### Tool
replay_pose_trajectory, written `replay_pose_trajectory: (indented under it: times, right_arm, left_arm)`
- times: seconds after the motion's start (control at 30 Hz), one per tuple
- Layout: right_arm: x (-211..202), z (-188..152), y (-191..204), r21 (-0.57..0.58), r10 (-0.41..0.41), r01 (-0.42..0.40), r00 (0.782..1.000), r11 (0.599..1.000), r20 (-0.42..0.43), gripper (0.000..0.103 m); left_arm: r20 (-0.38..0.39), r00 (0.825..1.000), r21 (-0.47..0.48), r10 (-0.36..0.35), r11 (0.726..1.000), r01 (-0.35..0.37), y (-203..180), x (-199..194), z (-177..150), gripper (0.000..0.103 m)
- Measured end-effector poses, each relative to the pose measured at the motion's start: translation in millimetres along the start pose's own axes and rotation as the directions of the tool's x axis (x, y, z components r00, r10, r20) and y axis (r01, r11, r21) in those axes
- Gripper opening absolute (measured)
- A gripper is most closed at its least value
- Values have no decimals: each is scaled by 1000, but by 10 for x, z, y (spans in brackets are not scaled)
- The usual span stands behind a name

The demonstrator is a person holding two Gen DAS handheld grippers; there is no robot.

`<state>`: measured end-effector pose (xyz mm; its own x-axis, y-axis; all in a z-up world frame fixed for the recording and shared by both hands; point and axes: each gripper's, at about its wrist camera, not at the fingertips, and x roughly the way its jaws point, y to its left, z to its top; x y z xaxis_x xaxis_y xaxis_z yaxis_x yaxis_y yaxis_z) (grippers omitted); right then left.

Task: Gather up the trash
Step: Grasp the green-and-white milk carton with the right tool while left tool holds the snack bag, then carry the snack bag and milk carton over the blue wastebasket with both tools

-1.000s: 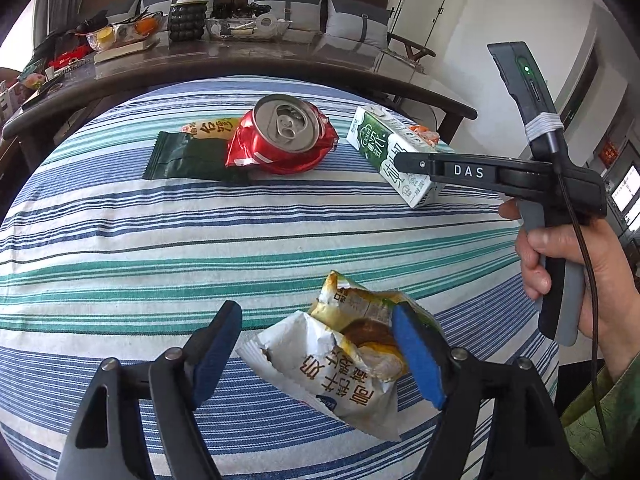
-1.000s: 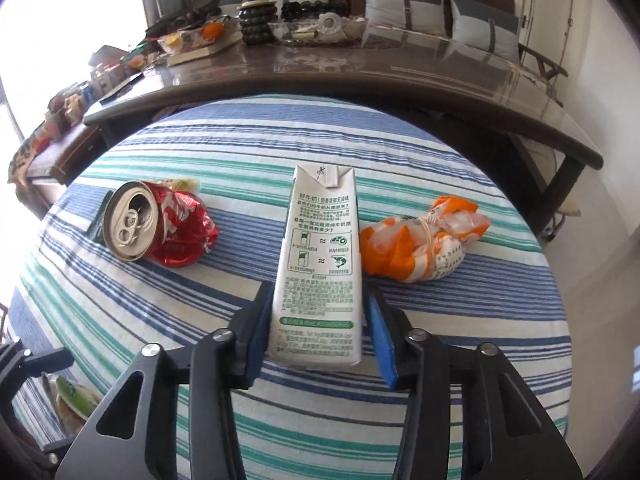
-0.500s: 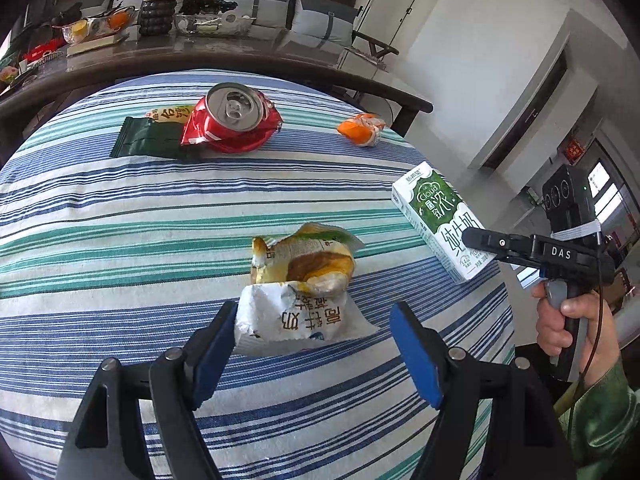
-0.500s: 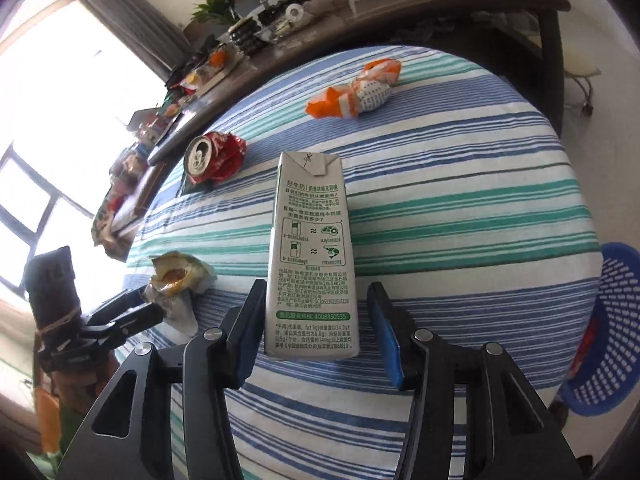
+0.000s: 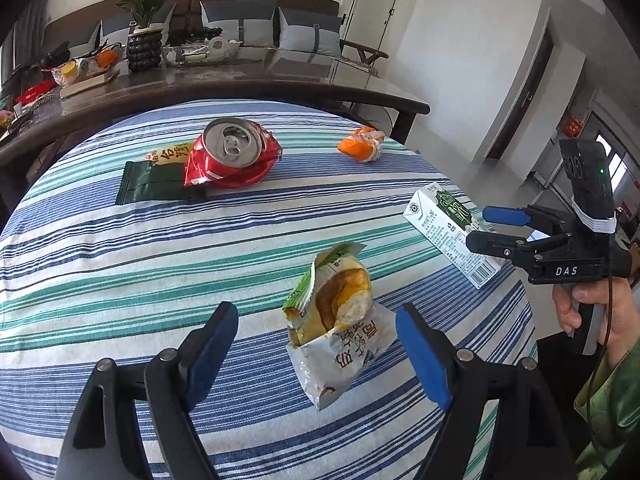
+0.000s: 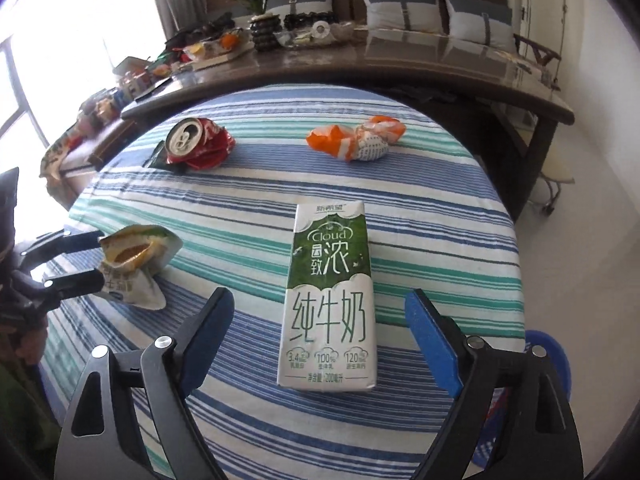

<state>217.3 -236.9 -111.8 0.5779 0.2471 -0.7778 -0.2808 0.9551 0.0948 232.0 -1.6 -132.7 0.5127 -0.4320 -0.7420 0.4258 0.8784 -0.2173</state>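
A green and white milk carton (image 6: pixel 330 300) lies flat on the striped tablecloth between the wide-open fingers of my right gripper (image 6: pixel 320 336), touched by neither pad; it also shows in the left wrist view (image 5: pixel 448 236). A white and yellow snack bag (image 5: pixel 340 320) lies between the open fingers of my left gripper (image 5: pixel 316 352), nearer the right pad, and shows in the right wrist view (image 6: pixel 132 264). A crushed red can (image 5: pixel 232 152), a green wrapper (image 5: pixel 148 184) and an orange wrapper (image 5: pixel 362 146) lie further back.
The round table's striped cloth (image 5: pixel 120 260) drops off at the right edge. A blue basket (image 6: pixel 548 356) stands on the floor beyond that edge. A long dark table (image 5: pixel 240 80) with a plant, bowls and clutter runs behind.
My right gripper was shut on the milk carton and has opened; the carton now lies flat on the cloth, front face up. The left gripper stays open around the snack bag.
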Motion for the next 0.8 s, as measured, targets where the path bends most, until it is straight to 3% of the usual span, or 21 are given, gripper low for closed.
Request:
replay_pose_trajectory:
  times: [0.07, 0.17, 0.23, 0.27, 0.3, 0.33, 0.43, 0.6, 0.8]
  right_arm:
    - [112, 80, 62, -33, -41, 40, 999, 999, -33, 88]
    - [223, 138, 69, -44, -53, 50, 995, 998, -83, 76]
    - [222, 128, 70, -55, -71, 66, 993, 996, -92, 50]
    - [209, 122, 72, -61, -75, 70, 993, 996, -94, 50]
    - [190, 117, 72, -60, -69, 63, 993, 996, -93, 50]
    - [161, 108, 66, -54, -59, 54, 994, 997, -89, 50]
    - [71, 72, 44, -26, -27, 25, 997, 999, -71, 49]
    - [-79, -28, -39, 33, 25, -23, 999, 999, -38, 49]
    - [-212, -125, -102, 65, 43, -42, 999, 997, -12, 49]
  left_arm:
    - [-16, 1000, 17, 10, 1000, -10, -14, 102, 28, 83]
    - [-46, 999, 29, -21, 999, 23, -57, 187, 14, 83]
    - [-43, 999, 47, -19, 999, 21, -102, 182, 3, 81]
    - [-36, 999, 54, -16, 998, 18, -123, 175, 3, 81]
    - [-31, 999, 58, -20, 998, 22, -141, 167, 3, 73]
    - [-33, 999, 57, -31, 998, 33, -155, 170, 3, 47]
    - [-29, 999, 42, -33, 999, 34, -182, 180, 0, 31]
    - [9, 999, -34, -34, 999, 35, -194, 85, -1, 20]
    - [26, 999, -56, -19, 998, 21, -459, -17, -31, 19]
